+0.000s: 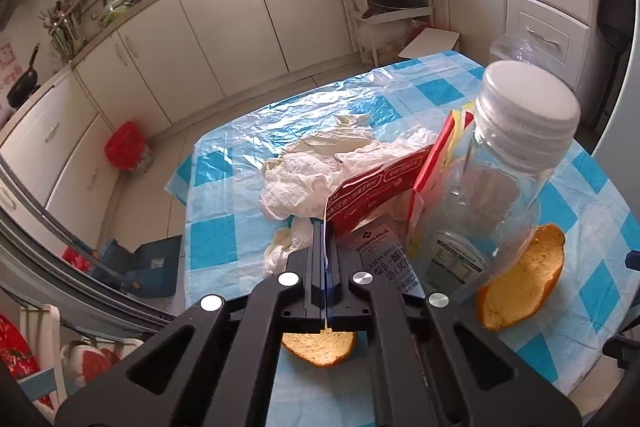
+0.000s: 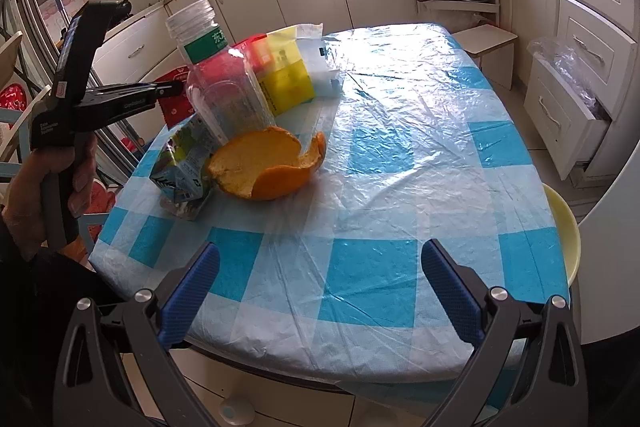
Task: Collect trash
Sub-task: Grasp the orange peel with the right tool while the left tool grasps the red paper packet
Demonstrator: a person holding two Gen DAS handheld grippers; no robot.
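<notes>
My left gripper [image 1: 326, 227] is shut on the lower edge of a red paper packet [image 1: 376, 187], seen from the side as the left gripper [image 2: 178, 89] at the table's left. Right beside it stands a clear plastic bottle [image 1: 516, 155] with a white cap, the bottle [image 2: 224, 83]. Orange peel [image 2: 268, 163] lies in front of the bottle, and a second piece of peel [image 1: 320, 349] lies under my left fingers. A crumpled white plastic bag [image 1: 320, 171] sits behind the red packet. My right gripper [image 2: 320, 253] hangs open over the table's near edge, holding nothing.
A blue-and-white checked cloth under clear film covers the table [image 2: 400, 147]. A flattened drink carton [image 2: 184, 163] and a yellow packet [image 2: 288, 75] lie by the bottle. A bag-lined open drawer [image 2: 568, 99] is at the right. A red bag [image 1: 124, 147] stands on the floor.
</notes>
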